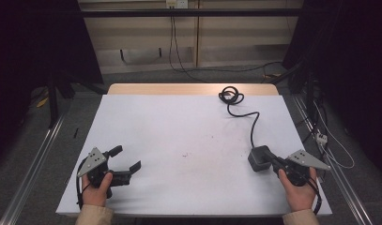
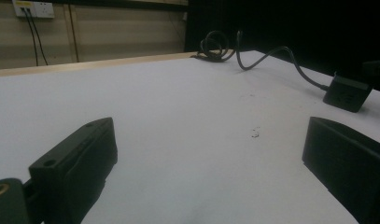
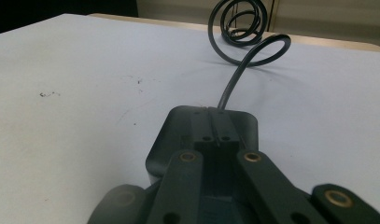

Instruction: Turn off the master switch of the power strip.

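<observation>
Power adapter, high view: dark block [image 1: 260, 157] on the white tabletop [image 1: 179, 136], near its right front corner, touching the tip of the right gripper [image 1: 271, 161].
Cable, high view: black cord [image 1: 252, 123] running from the adapter toward the far edge, ending in a loose coil.
Left gripper, high view: [image 1: 125, 159] held in the left hand [image 1: 97, 186] near the front left, jaws spread wide with nothing between them.
Right hand, high view: [image 1: 299, 190] wrapped around the right gripper's handle.
Left gripper view: two black jaws well apart over bare tabletop; adapter [image 2: 348, 93] far off at the right, coil [image 2: 215, 46] beyond.
Right gripper view: jaws pressed together, tips lying over the adapter's [image 3: 171, 128] top; grip on it impossible to confirm.
</observation>
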A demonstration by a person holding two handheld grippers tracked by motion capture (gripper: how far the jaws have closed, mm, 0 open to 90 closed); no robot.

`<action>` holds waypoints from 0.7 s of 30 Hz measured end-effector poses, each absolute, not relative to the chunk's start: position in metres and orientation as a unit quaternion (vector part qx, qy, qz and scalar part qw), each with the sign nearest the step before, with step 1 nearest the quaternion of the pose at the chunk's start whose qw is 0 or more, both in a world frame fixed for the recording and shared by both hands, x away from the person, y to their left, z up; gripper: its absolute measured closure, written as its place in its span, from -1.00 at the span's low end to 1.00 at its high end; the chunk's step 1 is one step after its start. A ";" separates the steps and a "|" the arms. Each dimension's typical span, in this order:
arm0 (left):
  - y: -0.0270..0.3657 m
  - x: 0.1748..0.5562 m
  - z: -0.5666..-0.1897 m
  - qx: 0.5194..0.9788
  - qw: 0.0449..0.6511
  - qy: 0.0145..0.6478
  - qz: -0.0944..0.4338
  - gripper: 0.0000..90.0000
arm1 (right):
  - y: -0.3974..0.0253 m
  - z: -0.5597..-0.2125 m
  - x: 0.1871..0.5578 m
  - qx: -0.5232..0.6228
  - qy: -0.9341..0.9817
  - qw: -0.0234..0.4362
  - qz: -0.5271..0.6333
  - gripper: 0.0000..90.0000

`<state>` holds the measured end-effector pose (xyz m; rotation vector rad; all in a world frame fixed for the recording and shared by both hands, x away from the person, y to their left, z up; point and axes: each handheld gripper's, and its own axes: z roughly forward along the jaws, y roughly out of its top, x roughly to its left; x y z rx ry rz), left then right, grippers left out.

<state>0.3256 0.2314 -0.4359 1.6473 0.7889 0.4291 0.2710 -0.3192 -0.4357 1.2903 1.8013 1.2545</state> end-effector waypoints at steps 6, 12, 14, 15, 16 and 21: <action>0.232 0.326 -0.436 0.709 0.591 0.337 0.185 -0.94 | -0.318 -0.436 0.271 0.482 0.675 0.293 0.475 1.00; 0.232 0.326 -0.436 0.709 0.591 0.338 0.185 -0.94 | -0.316 -0.435 0.271 0.478 0.676 0.294 0.479 1.00; 0.232 0.326 -0.436 0.709 0.591 0.338 0.185 -0.94 | -0.315 -0.435 0.271 0.477 0.675 0.293 0.481 1.00; 0.232 0.326 -0.436 0.709 0.591 0.337 0.185 -0.94 | -0.314 -0.435 0.271 0.477 0.674 0.293 0.482 0.98; 0.232 0.326 -0.436 0.709 0.591 0.337 0.185 -0.94 | -0.314 -0.435 0.271 0.477 0.673 0.292 0.483 0.93; 0.232 0.326 -0.436 0.709 0.591 0.337 0.185 -0.94 | -0.312 -0.434 0.271 0.472 0.674 0.289 0.490 0.90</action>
